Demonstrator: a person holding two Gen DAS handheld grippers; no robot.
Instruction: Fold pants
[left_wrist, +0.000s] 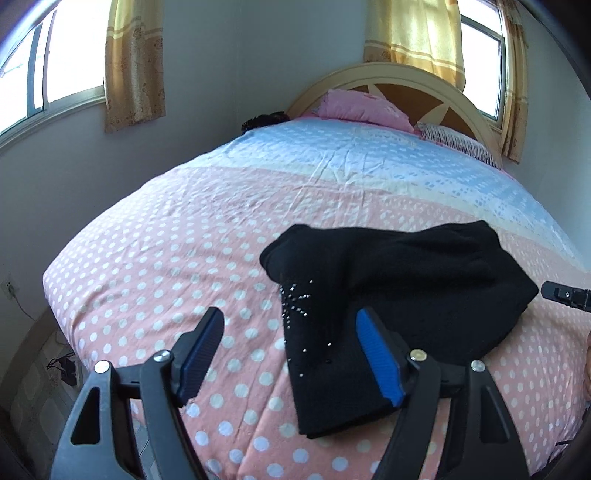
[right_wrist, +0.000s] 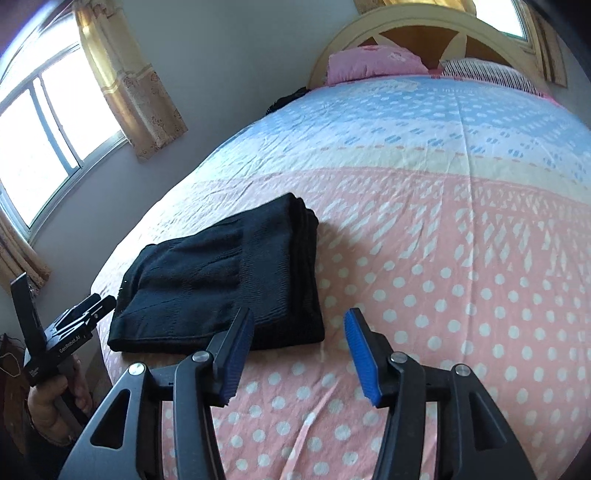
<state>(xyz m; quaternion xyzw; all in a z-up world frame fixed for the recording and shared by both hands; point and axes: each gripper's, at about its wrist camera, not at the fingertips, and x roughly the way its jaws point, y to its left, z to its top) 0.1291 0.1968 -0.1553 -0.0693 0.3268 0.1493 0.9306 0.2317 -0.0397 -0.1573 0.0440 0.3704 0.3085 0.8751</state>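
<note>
Pants (right_wrist: 221, 280) lie folded compact on bed (right_wrist: 424, 240); left gripper (left_wrist: 290, 354) and right gripper (right_wrist: 299, 354) hover, fingers apart, holding nothing, fold apparently finished.

One folded pants (left_wrist: 399, 291), two pillows (left_wrist: 364, 107) (left_wrist: 458, 142), two windows (left_wrist: 55, 59) (left_wrist: 480, 62), two curtains (left_wrist: 135, 62) (left_wrist: 413, 33)

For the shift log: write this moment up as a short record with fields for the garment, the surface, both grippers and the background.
garment: black pants, folded into a compact stack, lying flat
decoration: small shiny studs on one panel
surface: bedspread, pink with white dots near, blue band farther off
left gripper: open, holding nothing, hovering at the pants' near edge
right gripper: open, holding nothing, just right of the pants
background: pink pillow at the headboard, curtains by the windows
</note>
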